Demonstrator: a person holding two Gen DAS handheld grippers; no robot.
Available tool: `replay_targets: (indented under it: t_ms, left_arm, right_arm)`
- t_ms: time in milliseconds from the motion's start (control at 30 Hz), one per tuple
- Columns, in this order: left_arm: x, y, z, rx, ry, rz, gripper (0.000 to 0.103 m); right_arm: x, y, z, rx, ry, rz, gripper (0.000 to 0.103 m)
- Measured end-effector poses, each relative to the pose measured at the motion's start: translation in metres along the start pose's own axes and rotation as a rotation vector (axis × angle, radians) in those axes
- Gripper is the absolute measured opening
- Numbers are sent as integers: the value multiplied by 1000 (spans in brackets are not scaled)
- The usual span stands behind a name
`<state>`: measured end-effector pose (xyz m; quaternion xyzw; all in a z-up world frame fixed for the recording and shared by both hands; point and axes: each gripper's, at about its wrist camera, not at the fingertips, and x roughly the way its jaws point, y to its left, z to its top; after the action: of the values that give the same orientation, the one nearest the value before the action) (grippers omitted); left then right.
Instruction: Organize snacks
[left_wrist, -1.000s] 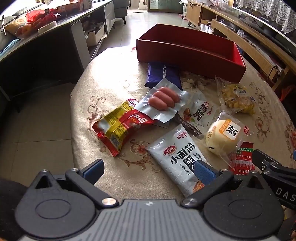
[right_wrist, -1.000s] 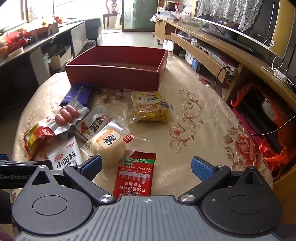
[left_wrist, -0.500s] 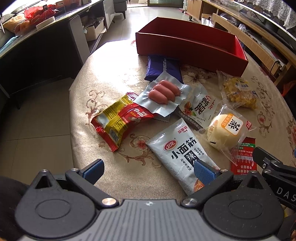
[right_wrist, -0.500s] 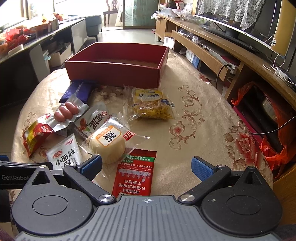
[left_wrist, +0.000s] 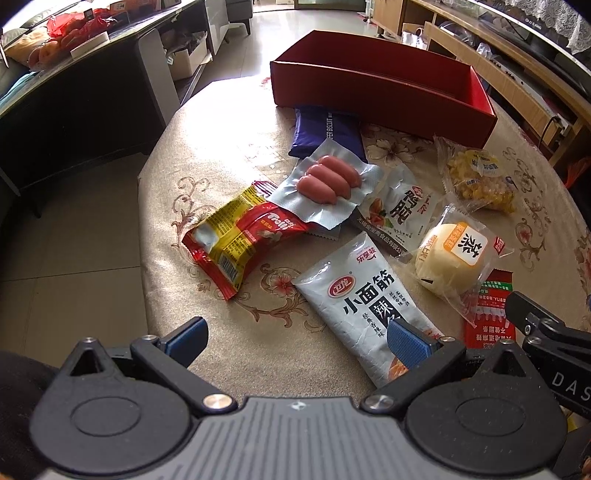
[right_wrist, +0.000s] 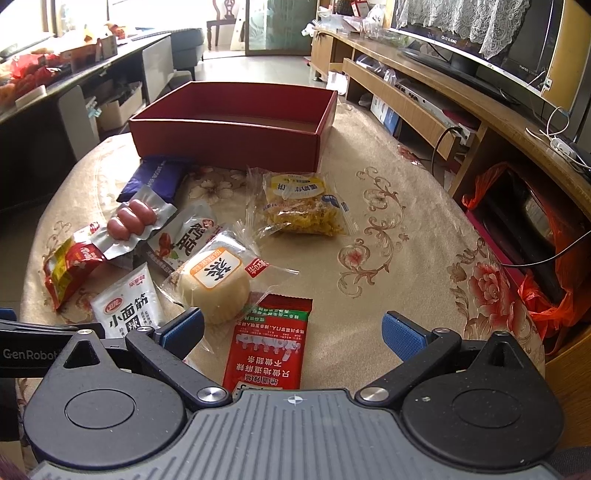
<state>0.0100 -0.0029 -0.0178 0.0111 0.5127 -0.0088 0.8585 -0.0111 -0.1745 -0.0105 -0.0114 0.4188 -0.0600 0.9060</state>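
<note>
An empty red box (left_wrist: 380, 85) (right_wrist: 236, 127) stands at the far side of the round table. In front of it lie several snack packs: a purple biscuit bar (left_wrist: 327, 129), a sausage pack (left_wrist: 328, 181) (right_wrist: 131, 219), a red-yellow bag (left_wrist: 240, 236), a white pouch (left_wrist: 369, 299), a round bun (left_wrist: 452, 258) (right_wrist: 214, 282), a yellow cake pack (right_wrist: 301, 208) and a red packet (right_wrist: 269, 343). My left gripper (left_wrist: 297, 338) is open, low over the near table edge by the white pouch. My right gripper (right_wrist: 291, 330) is open over the red packet.
The table (right_wrist: 388, 258) has a beige floral cloth. A dark counter (left_wrist: 74, 74) stands to the left across a tiled floor. A wooden TV bench (right_wrist: 461, 107) and red plastic bags (right_wrist: 554, 288) stand to the right.
Both grippers have risen and tilted slightly, so the snacks and box sit a little lower and nearer in view. Nothing on the table has moved.
</note>
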Motion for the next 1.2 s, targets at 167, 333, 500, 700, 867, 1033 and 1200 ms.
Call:
replay_targets:
  t_ms: [167, 333, 500, 700, 867, 1033, 1200]
  left_arm:
    - [1, 1, 0, 2, 8, 1, 101]
    - [2, 0, 0, 3, 15, 4, 101]
    - [3, 0, 1, 2, 19, -1, 101]
    - [5, -4, 1, 6, 34, -4, 100]
    - [9, -6, 3, -19, 64, -25, 100]
    - [17, -9, 3, -46, 107, -56, 100]
    - [22, -18, 8, -51, 100, -40, 100]
  right_arm:
    - [0, -1, -1, -1, 6, -1, 103]
    - [1, 0, 0, -6, 13, -6, 103]
    - [1, 0, 1, -3, 16, -3, 103]
    - [2, -3, -1, 2, 24, -12, 103]
    - [2, -8, -1, 15, 27, -11, 103]
    - [3, -12, -1, 25, 32, -14, 103]
    - [3, -19, -2, 36, 34, -22, 103]
